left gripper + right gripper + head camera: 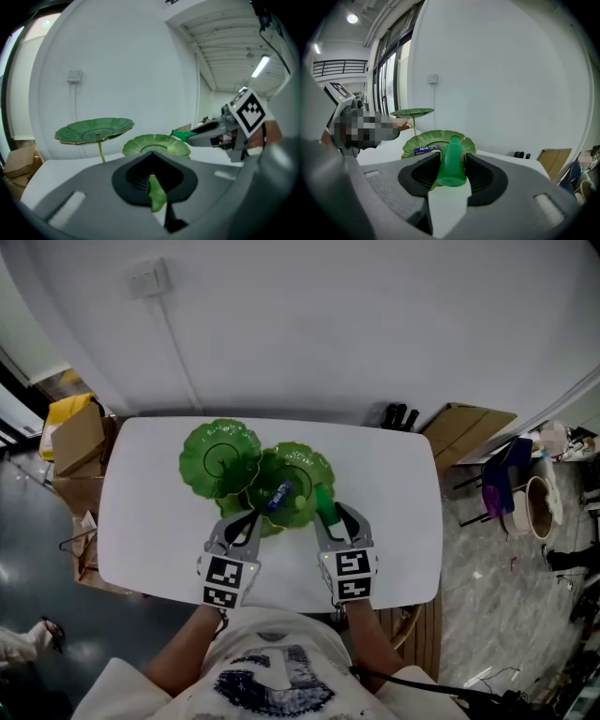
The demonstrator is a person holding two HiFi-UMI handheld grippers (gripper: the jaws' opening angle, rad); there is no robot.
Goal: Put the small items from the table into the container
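holding a green bottle (pixel 452 165) beside the green leaf dishes (pixel 211 442)
our head view, at frame centre, shows a blue packet (pixel 279 495) lying in one dish; our gripper views add that the right gripper (pixel 452 158) clamps the bottle and the left gripper (pixel 152 183) is closed on a leaf edge (pixel 157 197).

Green tiered leaf-shaped stand (pixel 221 457), white table (pixel 403 493), green bottle (pixel 452 164), blue packet (pixel 280 495), black-and-white patterned marker cubes (pixel 223 582).
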